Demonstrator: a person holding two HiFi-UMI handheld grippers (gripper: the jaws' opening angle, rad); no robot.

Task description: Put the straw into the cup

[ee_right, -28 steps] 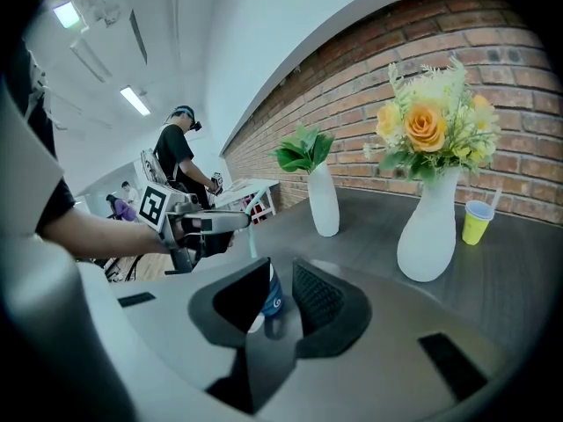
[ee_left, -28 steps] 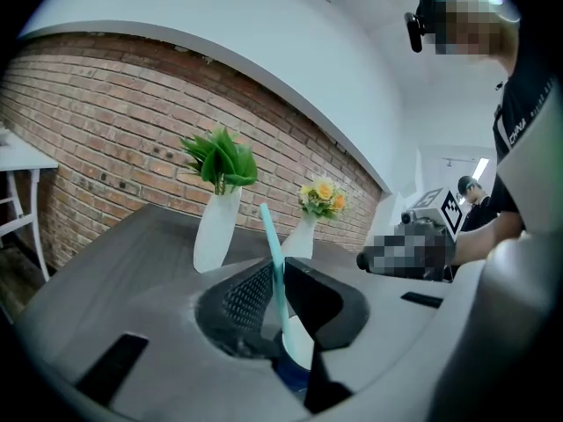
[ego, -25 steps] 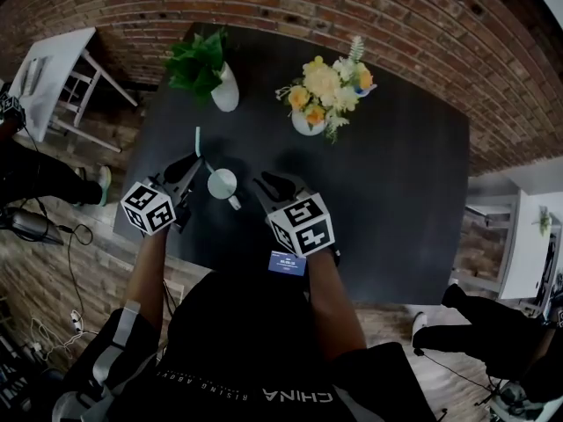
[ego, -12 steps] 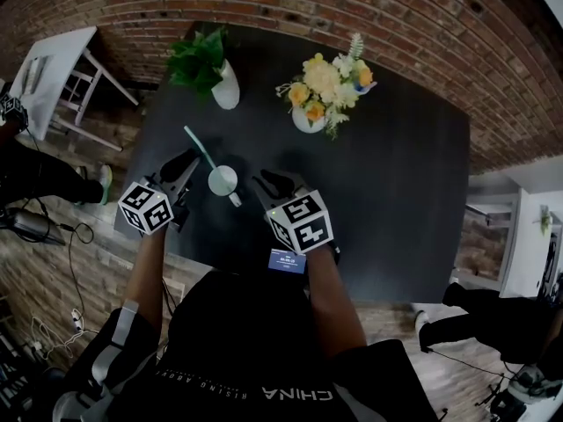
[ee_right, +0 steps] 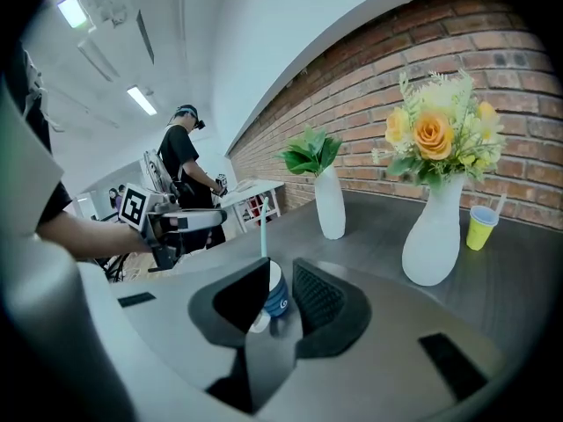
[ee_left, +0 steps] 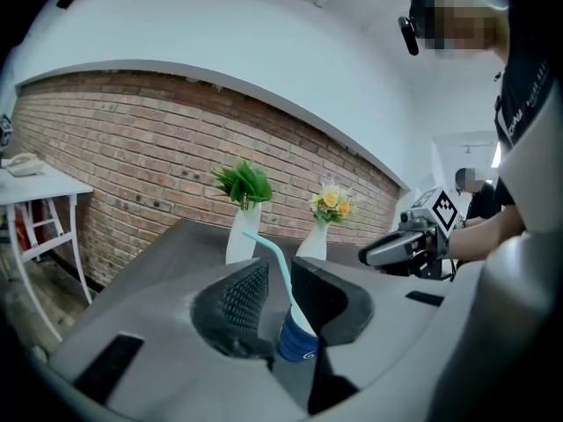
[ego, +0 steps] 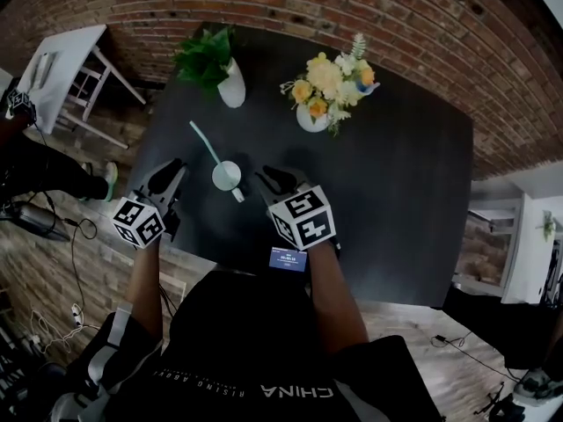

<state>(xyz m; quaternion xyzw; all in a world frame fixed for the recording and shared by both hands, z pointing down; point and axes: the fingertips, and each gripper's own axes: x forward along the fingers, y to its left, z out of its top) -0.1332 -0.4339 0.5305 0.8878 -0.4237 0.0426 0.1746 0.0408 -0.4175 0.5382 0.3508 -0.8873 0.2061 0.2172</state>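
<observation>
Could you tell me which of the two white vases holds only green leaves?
The left vase in the head view; the right vase holds yellow and orange flowers.

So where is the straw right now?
In the head view the straw stands in the cup and leans up and to the left. The cup is near the front left of the dark table, in front of the white vase with green leaves.
</observation>
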